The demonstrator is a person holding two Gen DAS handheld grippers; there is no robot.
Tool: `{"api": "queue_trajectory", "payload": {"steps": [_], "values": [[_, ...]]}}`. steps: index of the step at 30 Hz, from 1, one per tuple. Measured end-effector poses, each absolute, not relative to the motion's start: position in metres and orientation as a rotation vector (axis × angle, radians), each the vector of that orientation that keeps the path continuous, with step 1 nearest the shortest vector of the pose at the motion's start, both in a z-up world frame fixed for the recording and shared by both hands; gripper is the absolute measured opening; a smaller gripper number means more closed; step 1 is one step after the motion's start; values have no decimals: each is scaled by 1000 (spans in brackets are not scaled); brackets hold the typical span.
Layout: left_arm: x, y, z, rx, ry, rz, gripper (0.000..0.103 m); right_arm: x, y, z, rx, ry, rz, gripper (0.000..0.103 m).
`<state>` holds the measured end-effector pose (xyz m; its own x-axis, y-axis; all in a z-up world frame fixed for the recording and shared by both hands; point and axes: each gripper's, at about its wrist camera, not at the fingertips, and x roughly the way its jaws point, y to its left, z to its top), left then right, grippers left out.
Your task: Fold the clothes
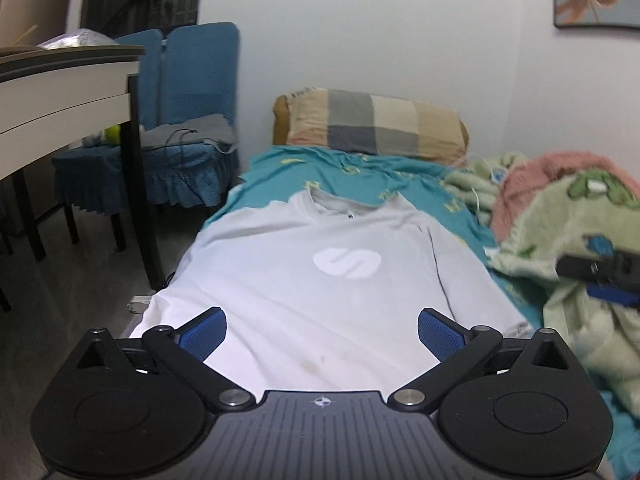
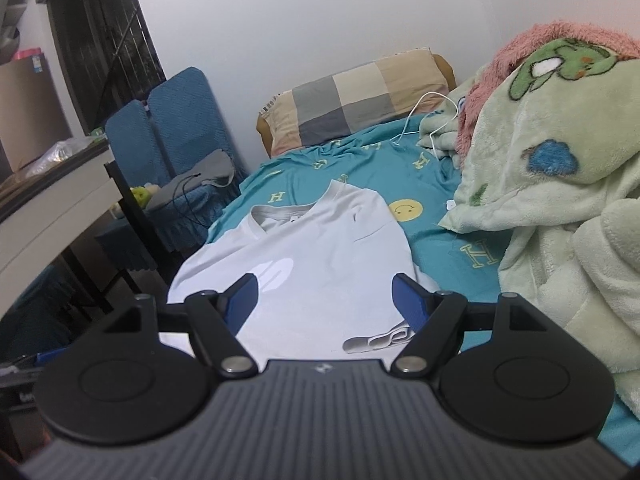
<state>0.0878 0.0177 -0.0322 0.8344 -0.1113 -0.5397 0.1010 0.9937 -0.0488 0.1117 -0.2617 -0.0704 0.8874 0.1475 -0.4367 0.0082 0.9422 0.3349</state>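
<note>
A white T-shirt (image 1: 304, 300) with a pale logo on the chest lies flat on the teal bed sheet (image 1: 280, 176), collar toward the pillow. My left gripper (image 1: 320, 332) hovers over the shirt's lower part, open wide, with nothing between its blue pads (image 1: 204, 334). In the right wrist view the same T-shirt (image 2: 320, 240) lies ahead, with a bunched bit of fabric (image 2: 380, 340) at its near right edge. My right gripper (image 2: 325, 304) is above it, open and holding nothing. In the left wrist view the right gripper (image 1: 600, 276) shows at the far right, over the blanket.
A checked pillow (image 1: 372, 124) lies at the head of the bed. A green and pink fleece blanket (image 2: 560, 200) is heaped along the right side, with a white cable (image 2: 424, 120) beside it. Blue chairs (image 1: 188, 120) and a desk (image 1: 60, 92) stand left of the bed.
</note>
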Motion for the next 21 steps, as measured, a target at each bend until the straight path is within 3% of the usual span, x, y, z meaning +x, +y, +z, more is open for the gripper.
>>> {"api": "queue_trajectory", "payload": {"steps": [2,3,21], "values": [[94,23,-38,-32,576,-110,103,115,-259,-72,319,490,73,77],[96,26,-40,-43,579,-112,103,115,-257,-74,314,495,74,84],[102,28,-51,-27,598,-119,103,132,-278,-80,409,490,69,79]]}}
